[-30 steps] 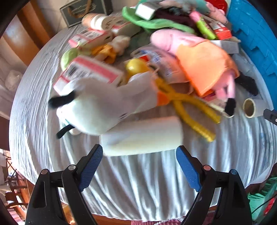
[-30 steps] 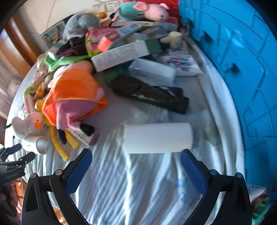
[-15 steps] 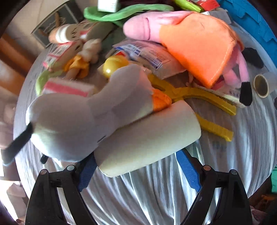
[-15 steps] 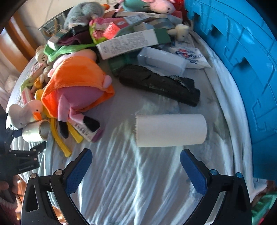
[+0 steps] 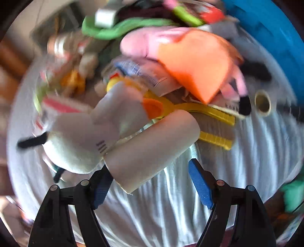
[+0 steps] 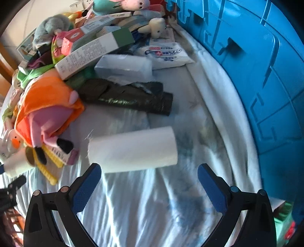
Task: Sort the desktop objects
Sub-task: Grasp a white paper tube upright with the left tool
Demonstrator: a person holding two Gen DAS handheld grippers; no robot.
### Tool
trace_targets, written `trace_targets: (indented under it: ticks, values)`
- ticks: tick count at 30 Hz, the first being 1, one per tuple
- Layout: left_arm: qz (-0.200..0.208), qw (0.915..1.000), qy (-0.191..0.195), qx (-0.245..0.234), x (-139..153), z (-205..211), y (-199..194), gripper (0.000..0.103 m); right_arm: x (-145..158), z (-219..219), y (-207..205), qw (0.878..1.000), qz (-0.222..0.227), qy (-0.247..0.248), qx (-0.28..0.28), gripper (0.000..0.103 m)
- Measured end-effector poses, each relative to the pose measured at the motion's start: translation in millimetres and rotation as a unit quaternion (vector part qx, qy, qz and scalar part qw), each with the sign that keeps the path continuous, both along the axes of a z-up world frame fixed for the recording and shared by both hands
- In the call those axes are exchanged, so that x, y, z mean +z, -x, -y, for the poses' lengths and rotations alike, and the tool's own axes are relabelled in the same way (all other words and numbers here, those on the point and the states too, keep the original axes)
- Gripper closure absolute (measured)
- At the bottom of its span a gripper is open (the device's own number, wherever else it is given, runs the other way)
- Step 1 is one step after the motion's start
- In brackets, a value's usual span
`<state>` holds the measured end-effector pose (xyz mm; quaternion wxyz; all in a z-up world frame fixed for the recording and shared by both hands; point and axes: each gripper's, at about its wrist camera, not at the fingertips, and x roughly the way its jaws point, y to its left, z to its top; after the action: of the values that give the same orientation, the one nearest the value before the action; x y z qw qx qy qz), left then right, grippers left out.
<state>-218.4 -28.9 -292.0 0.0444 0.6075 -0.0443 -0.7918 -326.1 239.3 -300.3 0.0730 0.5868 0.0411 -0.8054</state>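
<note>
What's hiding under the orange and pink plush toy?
Poking out beneath the orange and pink plush toy are a printed packet and the yellow plastic tongs. Whatever lies deeper underneath is covered.

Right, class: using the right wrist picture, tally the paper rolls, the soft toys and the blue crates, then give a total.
Paper rolls: 2 (white roll, smaller roll)
Soft toys: 5 clearly visible (orange-dressed pig, duck, grey plush, teal-dressed pig, cream bunny)
Blue crate: 1
Total: 8
</note>
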Motion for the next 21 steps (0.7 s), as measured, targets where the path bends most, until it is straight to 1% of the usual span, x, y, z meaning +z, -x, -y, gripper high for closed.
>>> trace_targets:
  ticks: [2,3,4,5,6,7,8,9,10,12,14,16,19,20,21]
  values:
    - [-0.003,0.9988,0.04,-0.028,-2.4,-8.7,1.1,0.025,-0.5,-3.1,4.0,1.0,0.001,0.0,-0.007,0.0]
    - [-0.003,0.9975,0.06,-0.038,-6.4,-11.1,4.4,0.022,-2.0,-4.8,6.2,1.0,0.004,0.0,-0.01,0.0]
    - [-0.005,0.9968,0.068,-0.041,-9.7,-11.1,7.5,0.019,-3.7,-6.1,8.0,1.0,0.007,-0.002,-0.011,0.0]
    - [-0.006,0.9964,0.075,-0.04,-14.8,-8.3,12.6,0.016,-5.2,-8.5,10.2,1.0,0.01,0.009,-0.013,0.0]
    - [-0.002,0.997,0.069,-0.036,-19.0,-4.3,16.5,0.014,-6.9,-11.8,13.4,0.999,0.016,0.026,-0.019,0.0]
    - [0.005,0.9986,0.046,-0.025,-23.7,3.5,21.2,0.014,-8.1,-13.8,16.1,0.999,0.022,0.039,-0.025,0.0]
    - [0.012,0.9999,0.006,-0.005,-27.9,14.0,25.0,0.014,-9.8,-14.2,19.6,0.998,0.031,0.056,-0.03,0.0]
    - [0.03,0.9972,-0.057,0.038,-36.1,31.3,28.7,0.019,-11.2,-12.1,20.9,0.997,0.037,0.067,-0.029,0.0]
    - [0.031,0.9934,-0.084,0.072,-38.5,42.0,28.5,0.019,-13.4,-6.6,21.2,0.996,0.046,0.077,-0.022,0.0]
    - [0.021,0.988,-0.108,0.109,-36.7,52.5,26.2,0.021,-15.9,14.7,17.0,0.995,0.053,0.087,0.009,0.0]
    - [0.024,0.9795,-0.139,0.144,-34.0,60.0,21.0,0.023,-15.4,39.3,11.7,0.994,0.05,0.084,0.045,0.0]
    - [0.031,0.9747,-0.16,0.153,-31.8,62.7,14.7,0.026,-10.3,57.5,8.4,0.993,0.038,0.085,0.066,0.0]
    - [0.033,0.9717,-0.182,0.146,-25.1,66.2,5.6,0.028,2.0,71.2,6.7,0.995,0.013,0.066,0.077,0.0]
    - [0.031,0.972,-0.183,0.144,-22.3,67.0,3.7,0.028,6.1,72.4,6.4,0.995,0.005,0.054,0.079,0.0]
    - [0.025,0.9741,-0.177,0.138,-16.4,67.6,0.8,0.029,10.0,71.4,6.1,0.996,-0.003,0.042,0.077,0.0]
